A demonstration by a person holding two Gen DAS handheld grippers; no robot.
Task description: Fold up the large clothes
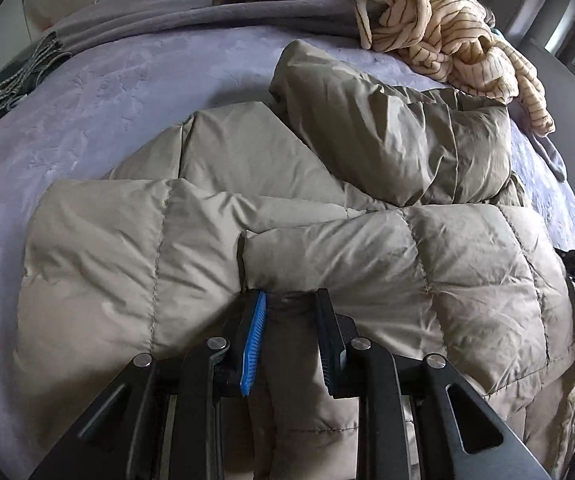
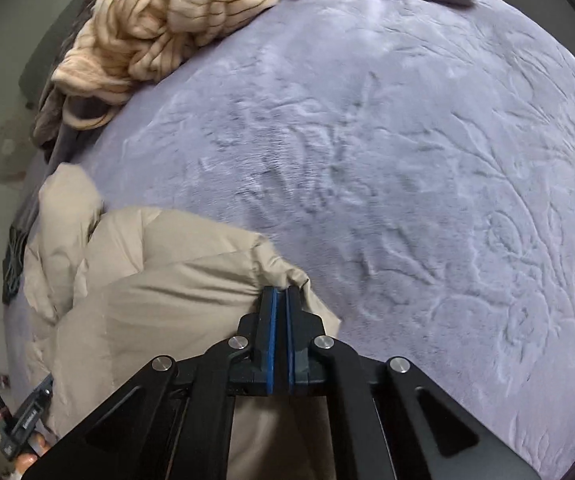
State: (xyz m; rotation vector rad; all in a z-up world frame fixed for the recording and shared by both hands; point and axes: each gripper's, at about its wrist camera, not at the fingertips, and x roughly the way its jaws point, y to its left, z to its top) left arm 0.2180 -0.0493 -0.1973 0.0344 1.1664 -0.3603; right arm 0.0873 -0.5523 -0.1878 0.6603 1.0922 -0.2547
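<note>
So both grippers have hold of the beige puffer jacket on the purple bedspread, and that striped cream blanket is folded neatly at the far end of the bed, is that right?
Not quite. The striped cream blanket is not folded: it lies in a crumpled heap, as the left wrist view shows. The rest holds: the left gripper and the right gripper both grip the beige puffer jacket on the purple bedspread.

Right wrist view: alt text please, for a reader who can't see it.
The right gripper is shut on a pinched edge of a beige puffer jacket, over a lavender embossed bedspread. A cream striped garment is heaped at the bed's far side.
</note>
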